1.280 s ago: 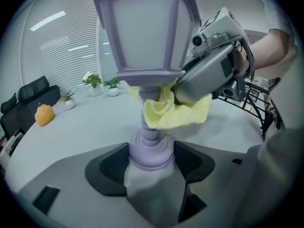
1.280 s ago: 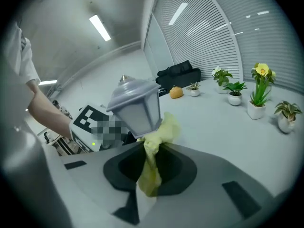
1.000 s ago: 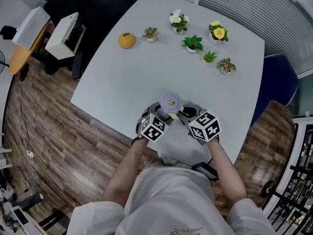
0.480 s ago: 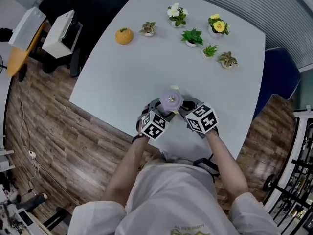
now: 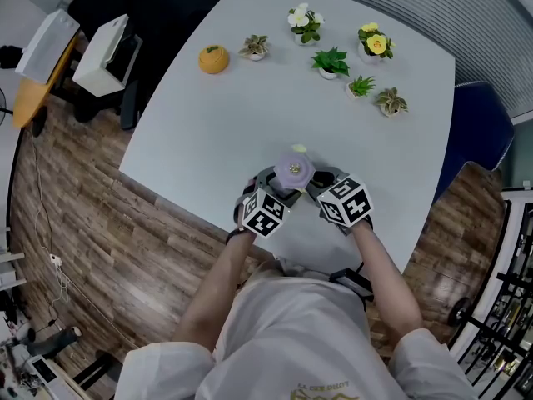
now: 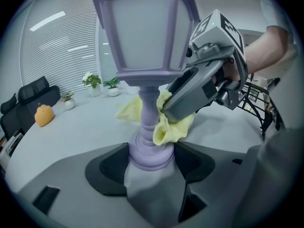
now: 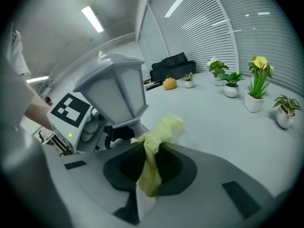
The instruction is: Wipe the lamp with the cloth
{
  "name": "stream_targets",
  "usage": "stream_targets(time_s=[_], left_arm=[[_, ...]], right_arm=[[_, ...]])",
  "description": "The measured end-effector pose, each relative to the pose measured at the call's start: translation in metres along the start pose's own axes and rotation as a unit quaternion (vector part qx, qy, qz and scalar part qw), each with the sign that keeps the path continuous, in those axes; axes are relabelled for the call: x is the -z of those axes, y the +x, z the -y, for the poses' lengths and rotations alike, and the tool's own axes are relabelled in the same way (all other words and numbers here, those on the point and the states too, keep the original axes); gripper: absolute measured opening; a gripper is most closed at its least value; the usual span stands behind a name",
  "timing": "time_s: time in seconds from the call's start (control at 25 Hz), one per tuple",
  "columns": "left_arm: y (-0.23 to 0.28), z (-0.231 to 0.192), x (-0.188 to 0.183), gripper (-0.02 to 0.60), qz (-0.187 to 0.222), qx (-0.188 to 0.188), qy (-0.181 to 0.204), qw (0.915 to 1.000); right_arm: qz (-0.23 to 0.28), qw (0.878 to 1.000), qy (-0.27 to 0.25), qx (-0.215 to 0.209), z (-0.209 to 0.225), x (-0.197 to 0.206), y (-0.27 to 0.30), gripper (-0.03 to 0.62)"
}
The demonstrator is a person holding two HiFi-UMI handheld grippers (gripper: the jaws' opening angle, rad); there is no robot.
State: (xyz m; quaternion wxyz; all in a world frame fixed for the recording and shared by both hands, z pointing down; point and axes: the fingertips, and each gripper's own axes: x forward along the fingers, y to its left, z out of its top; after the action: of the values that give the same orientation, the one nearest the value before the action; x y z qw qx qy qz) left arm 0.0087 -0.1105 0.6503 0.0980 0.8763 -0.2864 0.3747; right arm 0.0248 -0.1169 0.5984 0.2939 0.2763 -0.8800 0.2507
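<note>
Our left hand-held gripper (image 6: 151,160) clasps the round base of the lavender plastic lantern-shaped lamp (image 6: 142,42), its jaws set wide with a pad against each side. The lamp stands upright near the front edge of the pale grey counter (image 5: 241,115). Our right hand-held gripper (image 7: 148,172) is pressed together on a narrow fold of the crumpled pale yellow cloth (image 7: 161,129), which bunches against the lamp's slim stem just above the base.

We judge the main risk to be a sideways push. The lamp looks top-heavy and is held only at its foot, so a hard rub on the stem could lever it over in the clasp. The pinch takes little cloth, so a drag around the stem might pull it free. The right hand-held gripper also sits just under the lantern hood and could knock it.

The left gripper view cuts off the lamp's top. The head view hides the stem, base and most of the cloth beneath the hood and both hand-held grippers. We cannot tell which surfaces are already wiped.
</note>
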Motion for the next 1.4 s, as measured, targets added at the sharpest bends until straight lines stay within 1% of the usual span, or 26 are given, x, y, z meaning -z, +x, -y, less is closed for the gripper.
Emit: stream_targets(time_s=[0.2, 0.28, 0.36, 0.56, 0.8, 0.92, 1.0, 1.16, 1.32, 1.4], left_arm=[[-0.001, 0.0, 0.0, 0.313, 0.0, 0.001, 0.0, 1.0], [-0.001, 0.0, 0.0, 0.313, -0.001, 0.003, 0.001, 1.0], [0.0, 0.0, 0.001, 0.311, -0.001, 0.005, 0.002, 1.0], [0.0, 0.002, 0.001, 0.311, 0.0, 0.018, 0.013, 0.9998], [-0.002, 0.011, 0.002, 0.311, 0.007, 0.043, 0.048, 0.9979], [-0.002, 0.013, 0.003, 0.311, 0.005, 0.052, 0.054, 0.9972], [-0.003, 0.015, 0.003, 0.311, 0.005, 0.059, 0.059, 0.9965], [-0.005, 0.019, 0.005, 0.311, 0.008, 0.072, 0.075, 0.9945], [-0.003, 0.019, 0.006, 0.311, 0.004, 0.077, 0.073, 0.9944], [-0.003, 0.02, 0.006, 0.311, 0.003, 0.078, 0.074, 0.9943]], right_arm=[[0.053, 0.998, 0.027, -0.022, -0.007, -0.021, -0.017, 0.057], [0.06, 0.998, 0.02, -0.02, -0.008, -0.024, -0.02, 0.057], [0.061, 0.998, 0.014, -0.021, -0.007, -0.023, -0.02, 0.057], [0.058, 0.997, 0.024, -0.036, -0.004, -0.022, -0.014, 0.057], [0.022, 0.998, 0.036, -0.041, 0.002, 0.0, -0.002, 0.057], [0.001, 0.998, 0.043, -0.041, 0.006, 0.01, 0.003, 0.057], [-0.004, 0.998, 0.043, -0.05, 0.004, 0.011, 0.002, 0.057], [0.008, 0.997, 0.018, -0.079, -0.007, 0.006, -0.006, 0.057], [0.034, 0.993, 0.009, -0.113, -0.015, -0.001, -0.018, 0.057], [0.043, 0.991, -0.005, -0.124, -0.02, -0.005, -0.024, 0.057]])
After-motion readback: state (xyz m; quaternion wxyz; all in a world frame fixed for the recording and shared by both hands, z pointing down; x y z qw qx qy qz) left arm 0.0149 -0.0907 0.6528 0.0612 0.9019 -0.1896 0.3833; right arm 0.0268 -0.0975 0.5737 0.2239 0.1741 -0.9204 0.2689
